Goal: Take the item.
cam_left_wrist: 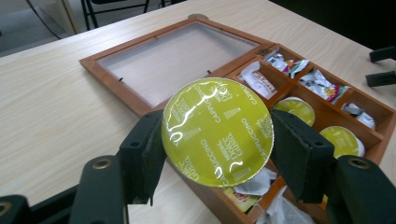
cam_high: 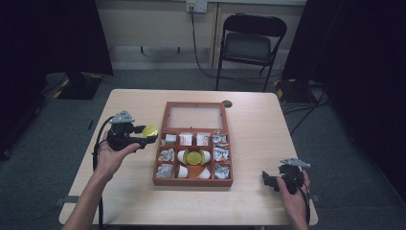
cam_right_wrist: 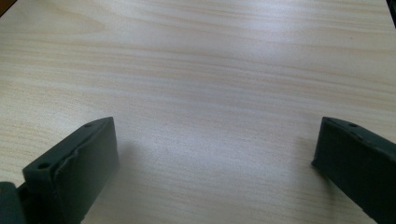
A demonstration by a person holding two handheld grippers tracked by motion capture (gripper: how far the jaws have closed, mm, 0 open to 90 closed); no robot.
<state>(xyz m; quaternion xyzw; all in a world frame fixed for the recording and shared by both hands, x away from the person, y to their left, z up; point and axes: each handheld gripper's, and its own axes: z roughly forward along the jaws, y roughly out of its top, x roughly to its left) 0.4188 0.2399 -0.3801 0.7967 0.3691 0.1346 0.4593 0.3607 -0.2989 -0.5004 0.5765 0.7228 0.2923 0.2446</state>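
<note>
1. Fingers of the left gripper (cam_left_wrist: 217,149) clamp a yellow capsule (cam_left_wrist: 217,131) by its rim, one black jaw on each side; the high view shows the same grip (cam_high: 143,135) on the capsule (cam_high: 150,131).
2. Capsule is a round disc, no long axis; its foil lid faces the left gripper camera, tilted slightly, with "CAPPUCCINO" printed round the edge.
3. Capsule sits between the jaw pads, off the table (cam_high: 249,115), just beside the left wall of the wooden box (cam_high: 193,183), not inside it.
4. Right gripper (cam_right_wrist: 215,154) is released, jaws wide apart over bare wood; in the high view it (cam_high: 269,179) rests near the table's front right corner, well apart from the box.
5. Box is open, glass-panelled lid (cam_high: 195,116) lying flat behind it.
6. Compartments: more yellow-lidded capsules (cam_left_wrist: 295,108) in the middle ones, white sachets (cam_left_wrist: 258,79) in the back row, crinkled foil packets (cam_left_wrist: 322,86) down the right column and in the left cells.
7. Black chair (cam_high: 249,43) stands beyond the table.
</note>
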